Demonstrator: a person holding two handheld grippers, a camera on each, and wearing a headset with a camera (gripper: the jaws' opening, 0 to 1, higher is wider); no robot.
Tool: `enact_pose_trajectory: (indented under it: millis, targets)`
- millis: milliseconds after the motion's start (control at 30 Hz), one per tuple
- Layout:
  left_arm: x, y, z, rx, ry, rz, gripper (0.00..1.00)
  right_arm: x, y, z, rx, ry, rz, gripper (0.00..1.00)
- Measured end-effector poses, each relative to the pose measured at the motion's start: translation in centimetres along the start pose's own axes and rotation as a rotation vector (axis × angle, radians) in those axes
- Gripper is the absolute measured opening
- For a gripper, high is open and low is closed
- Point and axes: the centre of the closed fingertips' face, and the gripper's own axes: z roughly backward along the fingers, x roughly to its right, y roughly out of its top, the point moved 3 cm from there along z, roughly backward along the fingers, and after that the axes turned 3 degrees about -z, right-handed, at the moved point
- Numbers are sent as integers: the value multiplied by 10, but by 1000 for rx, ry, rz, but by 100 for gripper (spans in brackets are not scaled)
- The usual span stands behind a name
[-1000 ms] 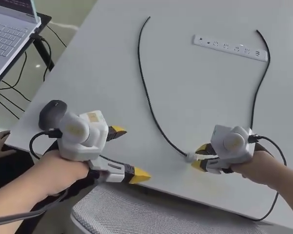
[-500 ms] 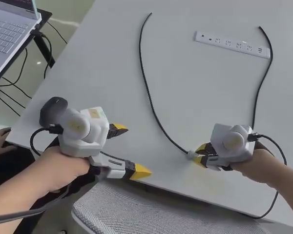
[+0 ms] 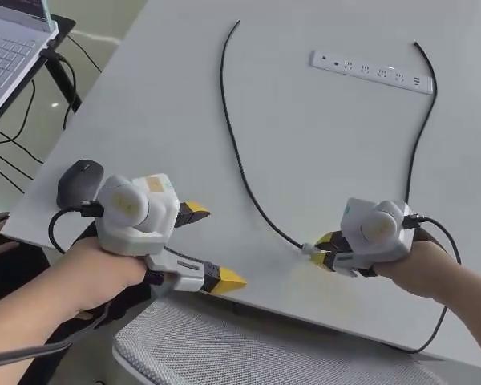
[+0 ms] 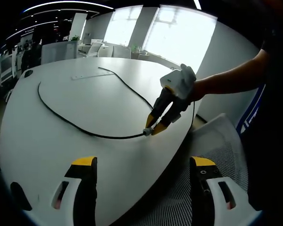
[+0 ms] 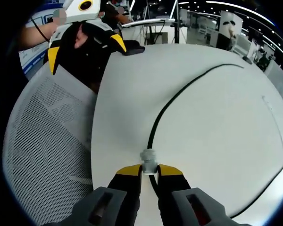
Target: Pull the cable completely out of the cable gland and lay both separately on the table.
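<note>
We see the right hand-held gripper (image 5: 149, 171) pinching the black cable (image 3: 234, 143) just behind the white cable gland (image 5: 148, 161), close to the near edge of the worktop (image 3: 329, 144) (the rest of the cable lies curved across it). Our left hand-held gripper (image 3: 216, 246) hovers spread and empty over that edge.

An open-plan office: a large white table (image 3: 144, 104) carries a power strip (image 3: 371, 72) and a mouse (image 3: 78, 178); a laptop (image 3: 8, 48) sits on a black stand beside it; a mesh chair (image 3: 248, 345) stands at the near edge; tall windows (image 4: 179, 35) light the room; more desks (image 5: 217, 21) stand in the background.
</note>
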Motion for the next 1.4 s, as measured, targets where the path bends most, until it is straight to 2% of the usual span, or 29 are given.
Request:
enact_pose_trajectory:
  millis: [233,433,667,1133,1300,1400]
  targets:
    - [4,5,-5,0,-23,-25,81,-12,12,15,8,8,17,7]
    - [8,16,-11,20,-51,-42,81,-19,21,29,17,0,20,7]
    - [18,27,-19,29,-89,-70,80,-28,32,47,30,-9,26,7]
    - [32,51,-31,59,-144,-116,81,-45,45,70,34,0,33,7]
    - [37,60,-35,69,-173,-156,81,-49,49,76,28,8,47,7]
    - [38,60,-40,45,-189,-192,78,-51,51,80,27,13,58,7]
